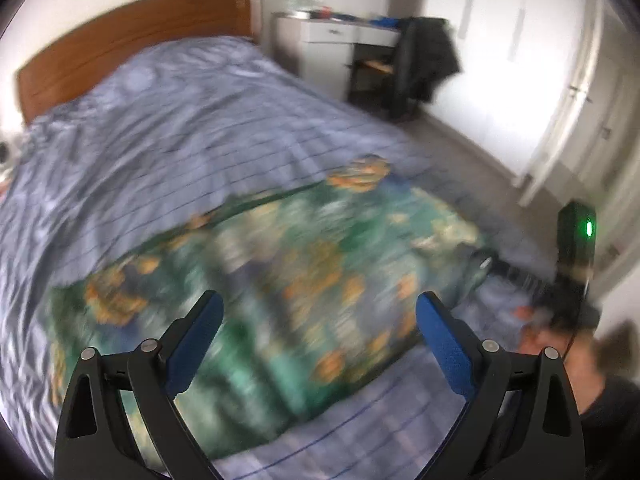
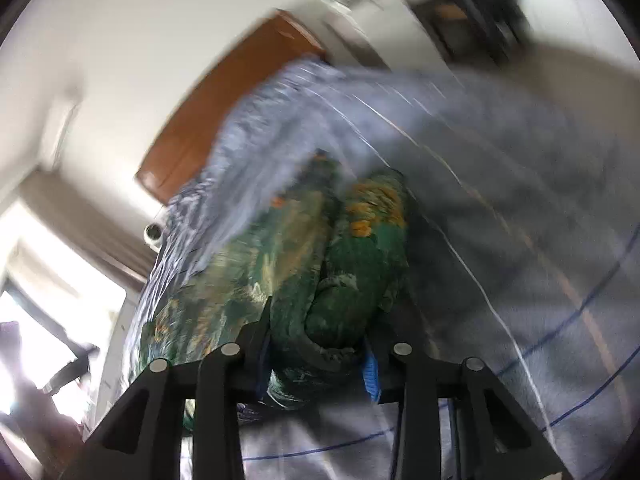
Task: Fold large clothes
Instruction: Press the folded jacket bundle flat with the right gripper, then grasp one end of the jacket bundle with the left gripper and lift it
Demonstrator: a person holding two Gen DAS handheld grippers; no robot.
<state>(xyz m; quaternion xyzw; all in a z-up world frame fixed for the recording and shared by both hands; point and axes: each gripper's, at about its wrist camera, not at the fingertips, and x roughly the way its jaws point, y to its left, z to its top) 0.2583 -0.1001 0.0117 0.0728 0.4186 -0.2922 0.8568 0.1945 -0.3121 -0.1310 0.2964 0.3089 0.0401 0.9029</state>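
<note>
Your left gripper [image 1: 318, 336] hangs wide open and empty above the green floral garment [image 1: 260, 280] spread on the striped duvet [image 1: 160, 120]. Your right gripper [image 2: 316, 344] pinches a bunched fold of it; a draped chair [image 1: 420, 64] stands beyond the bed.

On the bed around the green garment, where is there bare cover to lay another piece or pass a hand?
Free: the blue-grey striped bed cover between the green floral-print garment and the brown wooden headboard, and a strip near the open left gripper. Crowded: the garment's right end, where the right gripper clamps bunched fabric.
</note>
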